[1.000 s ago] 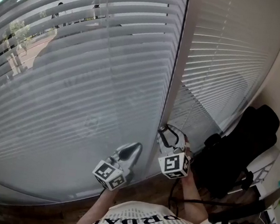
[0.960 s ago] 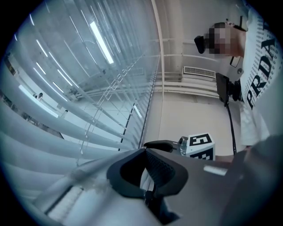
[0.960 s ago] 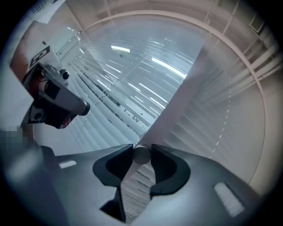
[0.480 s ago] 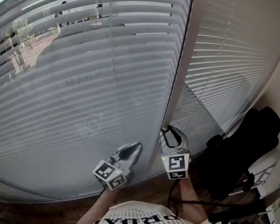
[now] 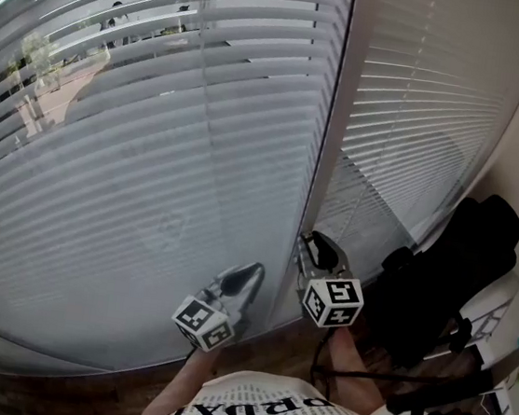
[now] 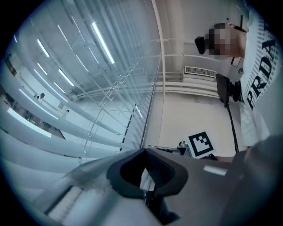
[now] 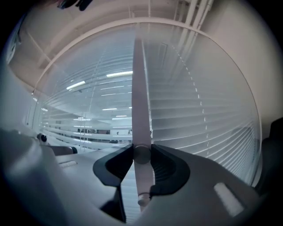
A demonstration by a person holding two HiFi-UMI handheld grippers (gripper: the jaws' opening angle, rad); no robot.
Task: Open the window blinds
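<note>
At tilt wand [image 7: 140,97], right gripper [image 5: 315,248] rolled, now clamped.

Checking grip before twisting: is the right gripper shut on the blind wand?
Shut on it: the right gripper has its pads pressing both sides of the wand, which runs upright between them.

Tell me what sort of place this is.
Probably an office, though that is a guess. Slatted blinds fill the head view, and the left gripper view shows long ceiling lights and an air vent. The right gripper holds the wand.
</note>
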